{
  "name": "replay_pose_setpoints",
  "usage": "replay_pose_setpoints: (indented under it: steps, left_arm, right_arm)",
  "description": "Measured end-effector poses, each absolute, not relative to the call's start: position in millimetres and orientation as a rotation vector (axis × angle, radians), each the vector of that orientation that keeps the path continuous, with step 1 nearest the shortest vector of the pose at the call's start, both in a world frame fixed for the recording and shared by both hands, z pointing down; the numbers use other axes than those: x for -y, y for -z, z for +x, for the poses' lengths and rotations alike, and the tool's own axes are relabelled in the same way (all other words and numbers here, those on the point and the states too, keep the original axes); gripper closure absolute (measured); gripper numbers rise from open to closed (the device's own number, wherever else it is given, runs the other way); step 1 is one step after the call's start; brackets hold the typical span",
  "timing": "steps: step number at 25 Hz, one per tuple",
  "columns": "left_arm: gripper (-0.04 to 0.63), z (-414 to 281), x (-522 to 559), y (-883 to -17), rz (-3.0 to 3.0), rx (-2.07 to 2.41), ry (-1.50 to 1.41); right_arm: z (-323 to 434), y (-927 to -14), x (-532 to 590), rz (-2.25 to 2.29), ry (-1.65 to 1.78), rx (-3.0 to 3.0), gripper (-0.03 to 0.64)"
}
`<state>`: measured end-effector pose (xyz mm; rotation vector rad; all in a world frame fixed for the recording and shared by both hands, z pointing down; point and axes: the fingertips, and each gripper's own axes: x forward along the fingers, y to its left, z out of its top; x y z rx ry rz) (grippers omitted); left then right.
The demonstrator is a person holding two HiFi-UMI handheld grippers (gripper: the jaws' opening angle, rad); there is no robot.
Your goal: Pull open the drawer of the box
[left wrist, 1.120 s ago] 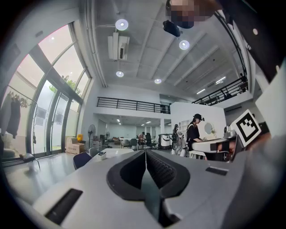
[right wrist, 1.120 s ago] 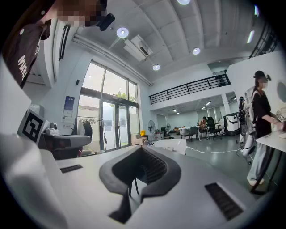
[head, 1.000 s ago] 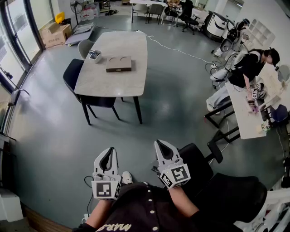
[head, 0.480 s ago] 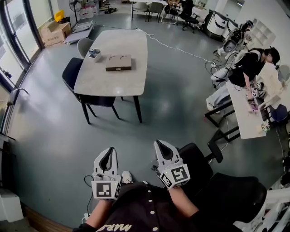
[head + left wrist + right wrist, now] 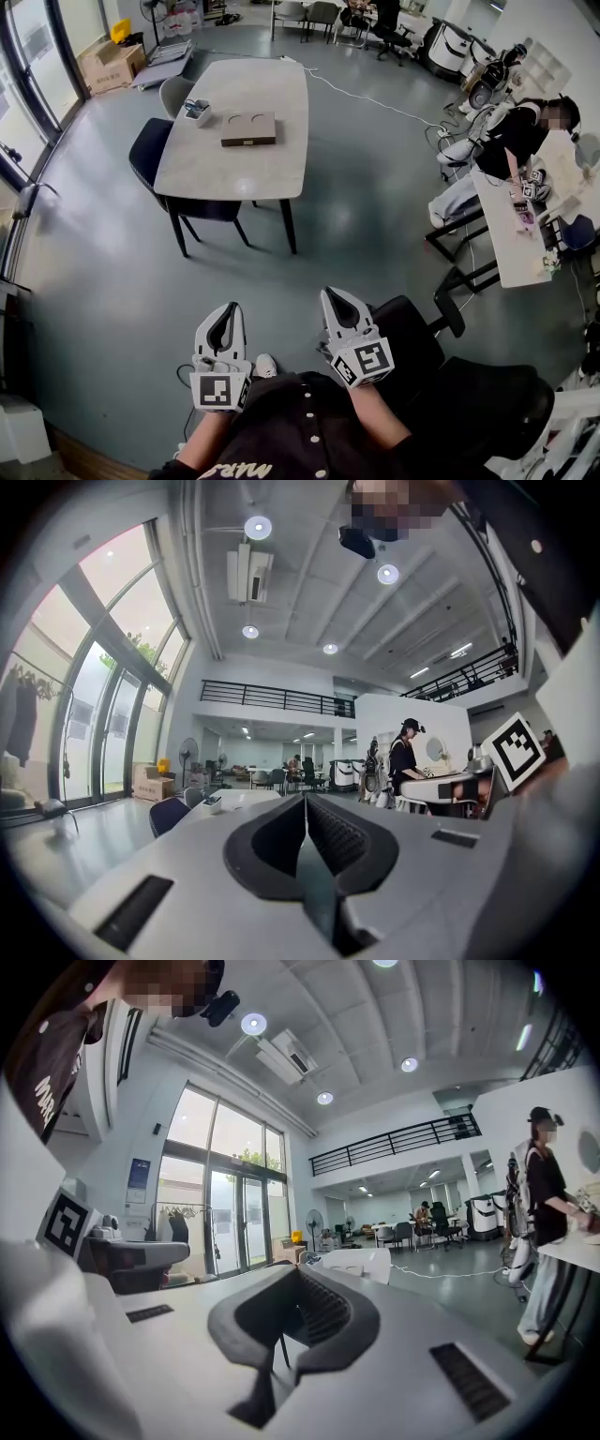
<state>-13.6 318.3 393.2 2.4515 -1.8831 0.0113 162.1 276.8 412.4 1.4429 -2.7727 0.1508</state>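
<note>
Box (image 5: 248, 129): brown, flat, lay about the middle of the grey table (image 5: 234, 173), well apart from both grippers. Left gripper (image 5: 226, 311): jaws pressed together, nothing between them. Right gripper (image 5: 332, 298): jaws pressed together, likewise holding nothing.

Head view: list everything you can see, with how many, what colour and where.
table: one, light grey, upper left of centre
box: one, brown, on the table
small tray: one, pale, on the table, left of the box
dark chair: one, navy, at the table's left side
grey chair: one, further along that side
cardboard boxes: tan, far left by the windows
seated person: one, black top, at the right
white desk: one, beside that person
office chair: one, black, by the right gripper
left gripper: grey-white, bottom centre, shut, empty
right gripper: grey-white, bottom centre, shut, empty
</note>
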Motion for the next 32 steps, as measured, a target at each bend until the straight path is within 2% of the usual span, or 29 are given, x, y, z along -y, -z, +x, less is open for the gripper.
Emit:
replay_pose_setpoints:
  steps: [10, 32]
  left_arm:
    - [0.578, -33.1, -314.1, -399.0, 2.448, 1.877, -0.025]
    - [0.578, -36.8, -253.7, -407.4, 2.441, 1.847, -0.055]
  right_arm:
    - [138.8, -419.0, -275.5, 1.428, -0.179, 2.775, 0.620]
    - [136.2, -425.5, -209.6, 1.440, -0.217, 2.758, 0.620]
